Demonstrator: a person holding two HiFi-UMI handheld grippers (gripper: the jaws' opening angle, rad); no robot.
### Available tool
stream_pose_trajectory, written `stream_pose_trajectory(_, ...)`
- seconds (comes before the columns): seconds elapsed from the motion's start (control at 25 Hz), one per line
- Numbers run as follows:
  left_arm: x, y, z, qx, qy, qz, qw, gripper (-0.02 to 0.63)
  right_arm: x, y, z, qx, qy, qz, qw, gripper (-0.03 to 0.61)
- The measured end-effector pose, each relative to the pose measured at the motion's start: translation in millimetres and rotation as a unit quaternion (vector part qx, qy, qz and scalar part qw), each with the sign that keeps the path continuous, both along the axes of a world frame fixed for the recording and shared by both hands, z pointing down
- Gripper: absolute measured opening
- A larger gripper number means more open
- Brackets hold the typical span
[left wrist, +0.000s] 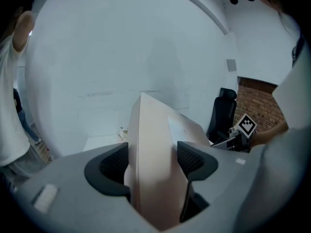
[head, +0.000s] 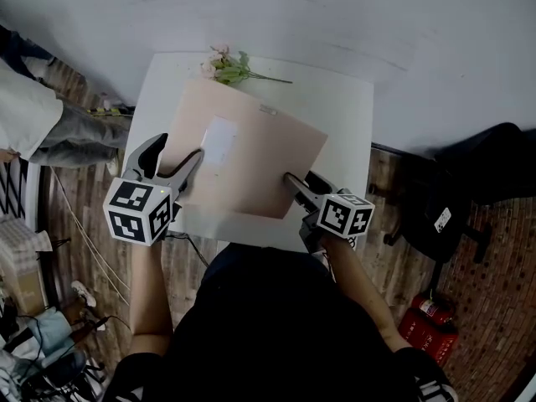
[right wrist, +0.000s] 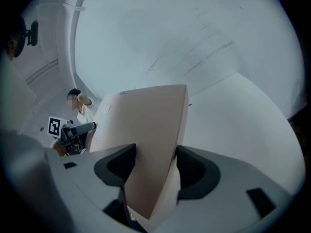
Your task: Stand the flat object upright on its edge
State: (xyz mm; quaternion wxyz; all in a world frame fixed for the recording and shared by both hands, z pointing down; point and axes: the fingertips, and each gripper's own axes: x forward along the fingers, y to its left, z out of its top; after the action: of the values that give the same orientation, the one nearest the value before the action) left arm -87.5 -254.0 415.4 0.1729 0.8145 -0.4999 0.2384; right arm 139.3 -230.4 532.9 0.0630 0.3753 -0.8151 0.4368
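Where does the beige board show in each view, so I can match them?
Head view: the beige board is at the centre, over the white table, gripped at both near corners.
Left gripper view: bottom centre, nearly edge-on, clamped in the left claw.
Right gripper view: centre, tilted, clamped in the right claw.
Shared landmark: the white table, which shows past the board in every view.

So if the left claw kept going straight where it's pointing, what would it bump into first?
The flat board: the left claw is clamped on its edge. With the board carried along, the white wall behind the table looks next, though depth is hard to judge. The flowers lie left of that line.
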Motion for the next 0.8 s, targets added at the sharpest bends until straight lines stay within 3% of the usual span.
stream_pose_trajectory(0.2,7,-5,-17,0.030,-0.054,0.015,0.9980,0.322,-8,-1,3,-0.001,-0.012,-0.011,1.000,0.268)
stream_pose_trajectory(0.4,16,-10,-33,0.051,-0.081,0.027,0.9950,0.322,-14,-5,10,-0.016,-0.045,-0.015,0.999,0.268)
stream_pose_trajectory(0.8,36,-8,-54,0.090,-0.167,0.062,0.9799,0.318,-35,-6,30,-0.042,-0.109,-0.028,0.993,0.268)
